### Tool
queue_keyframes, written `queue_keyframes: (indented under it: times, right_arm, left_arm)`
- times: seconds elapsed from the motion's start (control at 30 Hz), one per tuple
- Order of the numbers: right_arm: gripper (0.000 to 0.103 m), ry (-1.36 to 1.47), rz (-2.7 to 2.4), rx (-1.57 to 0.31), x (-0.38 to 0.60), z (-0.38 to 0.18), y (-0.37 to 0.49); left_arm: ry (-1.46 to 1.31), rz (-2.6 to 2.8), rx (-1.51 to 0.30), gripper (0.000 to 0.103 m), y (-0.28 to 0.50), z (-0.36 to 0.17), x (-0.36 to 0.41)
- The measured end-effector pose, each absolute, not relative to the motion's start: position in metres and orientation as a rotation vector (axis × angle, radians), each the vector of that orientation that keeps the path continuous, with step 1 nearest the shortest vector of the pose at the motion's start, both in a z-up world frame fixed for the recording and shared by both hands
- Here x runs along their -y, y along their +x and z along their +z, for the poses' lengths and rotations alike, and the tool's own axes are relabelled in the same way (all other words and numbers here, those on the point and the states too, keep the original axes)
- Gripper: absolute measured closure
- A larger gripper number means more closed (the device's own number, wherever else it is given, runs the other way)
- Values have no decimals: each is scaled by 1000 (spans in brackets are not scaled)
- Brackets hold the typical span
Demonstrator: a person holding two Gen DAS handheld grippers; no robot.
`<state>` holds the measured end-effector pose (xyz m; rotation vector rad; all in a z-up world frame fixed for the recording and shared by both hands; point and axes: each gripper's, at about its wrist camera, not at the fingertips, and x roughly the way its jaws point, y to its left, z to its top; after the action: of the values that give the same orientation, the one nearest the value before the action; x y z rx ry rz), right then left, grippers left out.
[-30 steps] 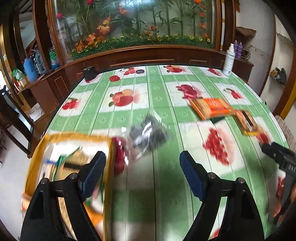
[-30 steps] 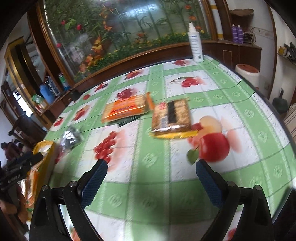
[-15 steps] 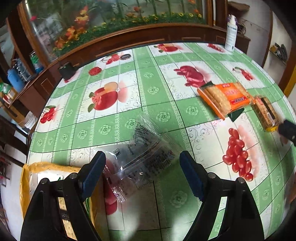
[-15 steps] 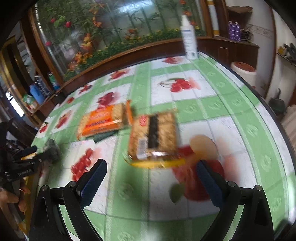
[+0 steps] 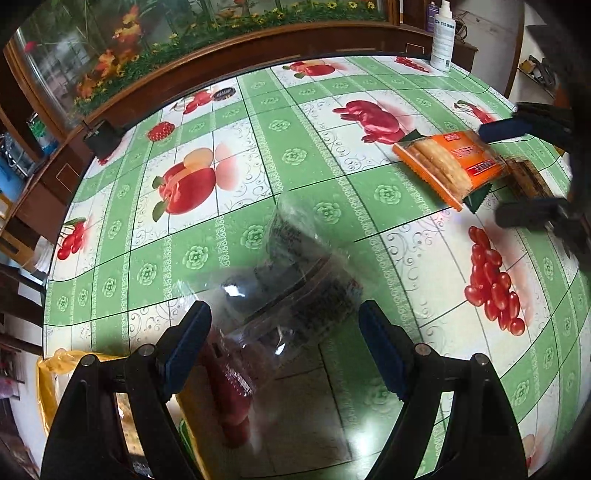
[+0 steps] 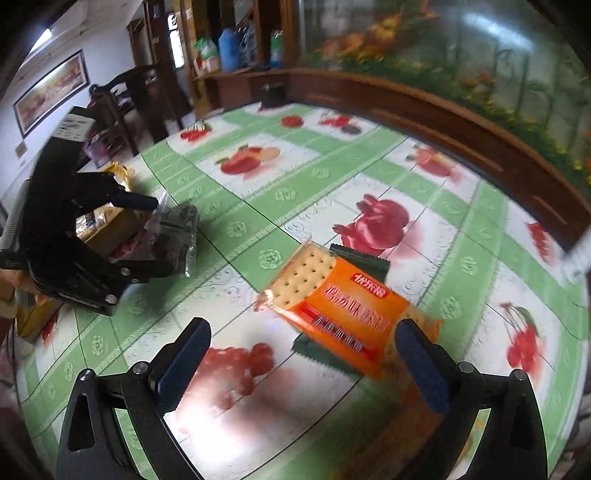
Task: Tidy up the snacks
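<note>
Left wrist view: left hand-held gripper (image 5: 284, 347) is seen at lower centre, spread wide, nothing pinched. A clear snack bag (image 5: 291, 295) with dark contents is lying on the desk (image 5: 258, 147) between and just ahead of the blue pads. A yellow box (image 5: 55, 373) is cut off at lower left. The orange cracker pack (image 5: 448, 164) is placed at upper right, with a brown snack pack (image 5: 526, 177) just right of it, shown only in this view. A white spray bottle (image 5: 441, 33) is seen at top right.

Right wrist view: right hand-held gripper (image 6: 303, 365) is seen at lower centre, spread apart, empty. The cracker pack (image 6: 340, 310) is lying just ahead, close to the right pad, over a dark green packet (image 6: 364, 256); contact cannot be told through blur. The left gripper (image 6: 147, 236) is shown at left, fingers on either side of the clear bag (image 6: 173, 229).
</note>
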<state>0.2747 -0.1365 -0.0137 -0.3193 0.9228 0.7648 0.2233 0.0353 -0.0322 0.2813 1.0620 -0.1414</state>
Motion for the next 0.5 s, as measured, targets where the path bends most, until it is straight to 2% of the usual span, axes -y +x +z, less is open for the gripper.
queue_keyframes:
  times: [0.33,0.5]
  right_arm:
    - [2,-421,815,-936,130,-28,311]
    - [2,-469,828,-1001,119,-43,316]
  left_arm:
    - [273,-144,-1061,21,234,-29,-40]
    - [287,-125,-1041,21,238,-25,-42]
